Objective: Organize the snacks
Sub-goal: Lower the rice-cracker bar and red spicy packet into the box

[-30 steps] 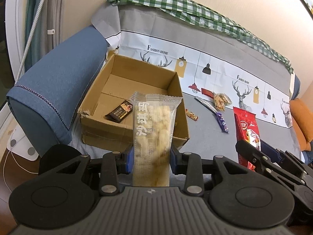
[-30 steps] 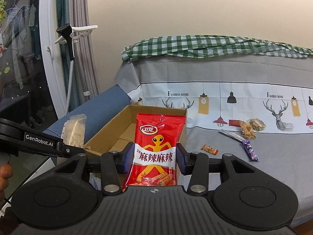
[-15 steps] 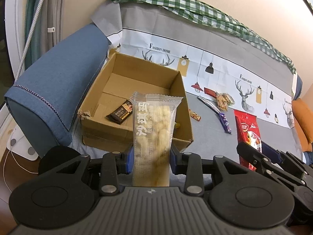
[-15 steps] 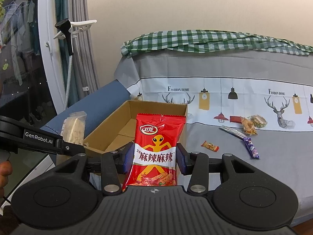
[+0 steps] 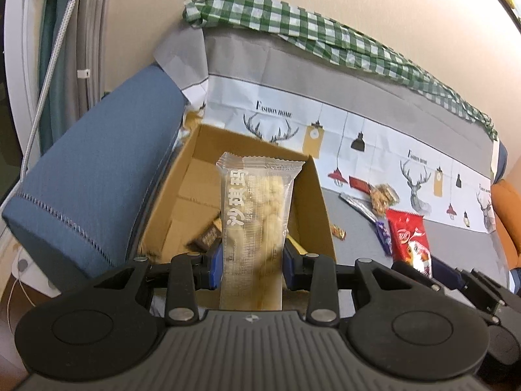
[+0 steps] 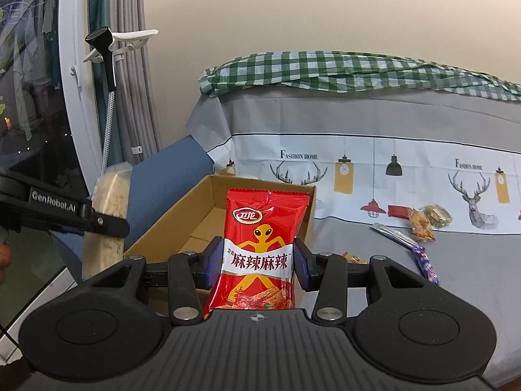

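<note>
A sofa draped in a grey printed cloth with deer and lamp motifs (image 6: 407,123) fills the view ahead of both tools, a green checked cloth (image 6: 342,68) along its back. On the seat, directly ahead of the left tool and ahead and slightly left of the right tool, stands an open brown cardboard box (image 5: 320,195), pushed against the blue fabric armrest (image 5: 97,176), seemingly as the collecting place for the snacks.

The left tool (image 5: 251,265) is clamped on a long clear-wrapped pale puffed-grain bar (image 5: 257,215), held upright by its lower half so the free end points towards the box. The right tool (image 6: 257,265) likewise pinches a red foil snack packet with a yellow alien figure (image 6: 263,238) at its waist, upright, label facing the camera. Both appear to be mid-carry to the box, not yet over its opening.

Inside the box, just beyond the left tool, lies a small dark brown wrapped bar (image 5: 208,238), partly hidden by the clear wrapper. Right of both tools, loose snacks lie on the seat: a purple wrapped stick (image 6: 423,260), a silver wrapped stick (image 6: 390,233), two small clear bags of mixed bites (image 6: 426,218), a flat red packet (image 6: 399,211) and a tiny orange sweet (image 5: 338,231).

The box floor is largely screened by the held packets, the left view is motion-blurred, and small wrapper print cannot be read.
</note>
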Tool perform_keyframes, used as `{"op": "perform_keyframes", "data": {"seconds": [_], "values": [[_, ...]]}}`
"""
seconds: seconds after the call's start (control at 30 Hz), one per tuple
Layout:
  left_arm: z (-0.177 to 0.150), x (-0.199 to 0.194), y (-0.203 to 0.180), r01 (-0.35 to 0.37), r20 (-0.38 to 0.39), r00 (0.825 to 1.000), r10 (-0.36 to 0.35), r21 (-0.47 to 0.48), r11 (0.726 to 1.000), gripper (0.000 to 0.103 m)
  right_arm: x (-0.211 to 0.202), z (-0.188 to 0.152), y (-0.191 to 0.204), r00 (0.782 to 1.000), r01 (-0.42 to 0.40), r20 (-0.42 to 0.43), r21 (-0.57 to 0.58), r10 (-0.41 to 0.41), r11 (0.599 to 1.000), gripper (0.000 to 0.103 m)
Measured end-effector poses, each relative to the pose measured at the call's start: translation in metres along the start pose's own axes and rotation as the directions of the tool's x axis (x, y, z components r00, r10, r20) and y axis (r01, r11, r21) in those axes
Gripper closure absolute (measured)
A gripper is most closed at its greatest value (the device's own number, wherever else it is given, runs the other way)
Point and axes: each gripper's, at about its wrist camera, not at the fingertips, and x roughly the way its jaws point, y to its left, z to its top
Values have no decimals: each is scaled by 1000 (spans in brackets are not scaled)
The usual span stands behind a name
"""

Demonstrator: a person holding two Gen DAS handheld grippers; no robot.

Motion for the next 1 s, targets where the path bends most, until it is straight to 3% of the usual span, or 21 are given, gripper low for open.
{"op": "perform_keyframes", "data": {"seconds": [0.23, 0.5, 1.0], "values": [[27, 38, 5, -17, -5, 1000, 17, 12, 1000, 64, 47, 10, 0, 1000, -8, -21, 10, 8, 1000, 56], [48, 106, 16, -49, -67, 996, 51, 26, 998, 64, 113, 13, -3, 996, -19, -82, 18, 20, 1000, 56], [47, 215, 36, -104, -197, 974, 115, 65, 992, 64, 216, -8, -7, 976, -13, -217, 32, 20, 999, 56]]}}
